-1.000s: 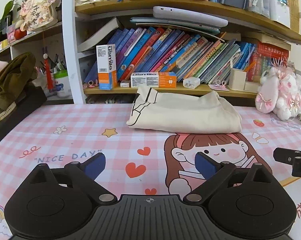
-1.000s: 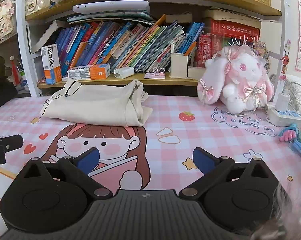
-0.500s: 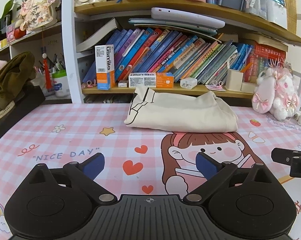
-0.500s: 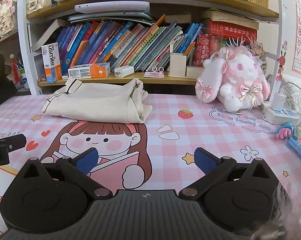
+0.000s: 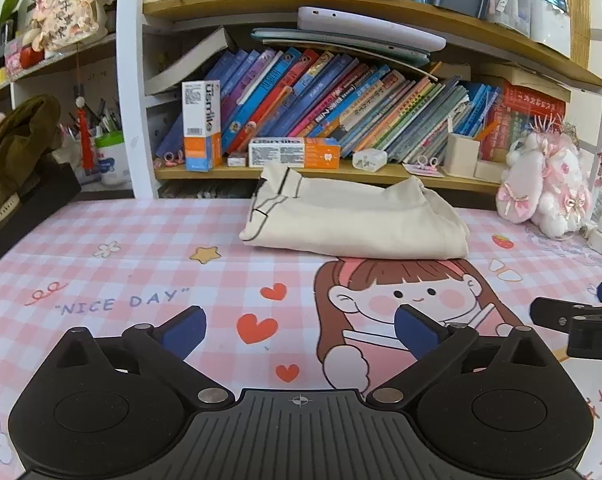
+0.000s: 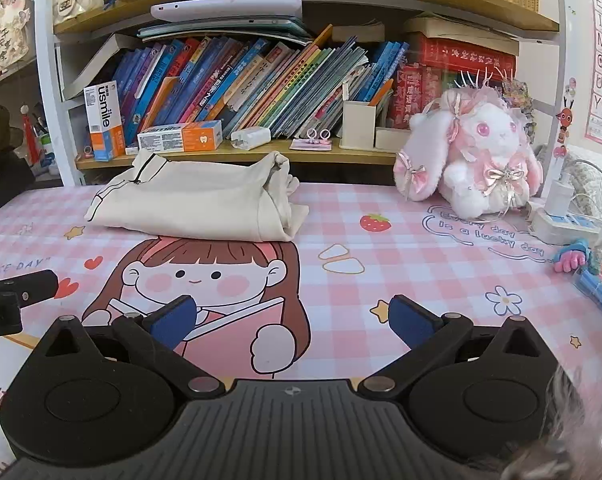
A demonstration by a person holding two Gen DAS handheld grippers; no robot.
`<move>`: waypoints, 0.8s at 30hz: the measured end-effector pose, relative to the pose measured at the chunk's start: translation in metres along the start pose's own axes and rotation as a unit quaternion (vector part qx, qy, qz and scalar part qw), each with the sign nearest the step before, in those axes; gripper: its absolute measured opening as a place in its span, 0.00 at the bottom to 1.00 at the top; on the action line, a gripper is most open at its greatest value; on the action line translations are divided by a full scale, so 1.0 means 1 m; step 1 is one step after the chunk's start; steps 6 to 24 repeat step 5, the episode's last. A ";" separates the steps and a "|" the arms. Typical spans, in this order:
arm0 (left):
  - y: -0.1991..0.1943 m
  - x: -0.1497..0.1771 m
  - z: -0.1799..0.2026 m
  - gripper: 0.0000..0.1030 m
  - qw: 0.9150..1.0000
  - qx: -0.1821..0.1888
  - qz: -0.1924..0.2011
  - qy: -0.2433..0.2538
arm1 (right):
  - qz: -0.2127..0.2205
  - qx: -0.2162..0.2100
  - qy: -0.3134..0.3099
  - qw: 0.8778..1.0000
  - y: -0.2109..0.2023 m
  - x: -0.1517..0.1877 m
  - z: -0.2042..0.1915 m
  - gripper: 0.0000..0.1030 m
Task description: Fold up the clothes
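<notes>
Olive-green fabric [image 5: 17,148] is heaped at the far left edge. A pink checked table mat [image 5: 141,240] printed with a cartoon girl is spread across the desk. The left gripper [image 5: 299,326] is held above the mat, its blue-padded fingers [image 5: 183,328] spread wide and empty. A cream garment [image 5: 353,220], folded, is laid at the mat's far edge, before the bookshelf [image 6: 237,152]. The right gripper [image 6: 291,316] is likewise held wide apart, nothing gripped. A pink plush rabbit [image 6: 477,160] is seated at far right.
</notes>
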State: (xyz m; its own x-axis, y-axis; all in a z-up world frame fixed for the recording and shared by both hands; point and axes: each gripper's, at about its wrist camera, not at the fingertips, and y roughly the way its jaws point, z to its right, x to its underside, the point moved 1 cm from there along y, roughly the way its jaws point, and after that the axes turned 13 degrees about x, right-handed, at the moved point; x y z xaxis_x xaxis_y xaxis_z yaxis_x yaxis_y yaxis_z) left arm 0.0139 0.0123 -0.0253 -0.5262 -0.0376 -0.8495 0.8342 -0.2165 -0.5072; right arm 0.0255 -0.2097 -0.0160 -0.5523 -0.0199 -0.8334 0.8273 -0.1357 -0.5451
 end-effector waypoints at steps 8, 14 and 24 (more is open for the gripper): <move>0.003 0.002 0.000 0.99 1.000 0.002 -0.006 -0.005 | -0.003 -0.001 -0.002 1.000 0.003 0.000 -0.001 1.00; 0.003 0.002 0.000 0.99 1.000 0.002 -0.006 -0.005 | -0.003 -0.001 -0.002 1.000 0.003 0.000 -0.001 1.00; 0.003 0.002 0.000 0.99 1.000 0.002 -0.006 -0.005 | -0.003 -0.001 -0.002 1.000 0.003 0.000 -0.001 1.00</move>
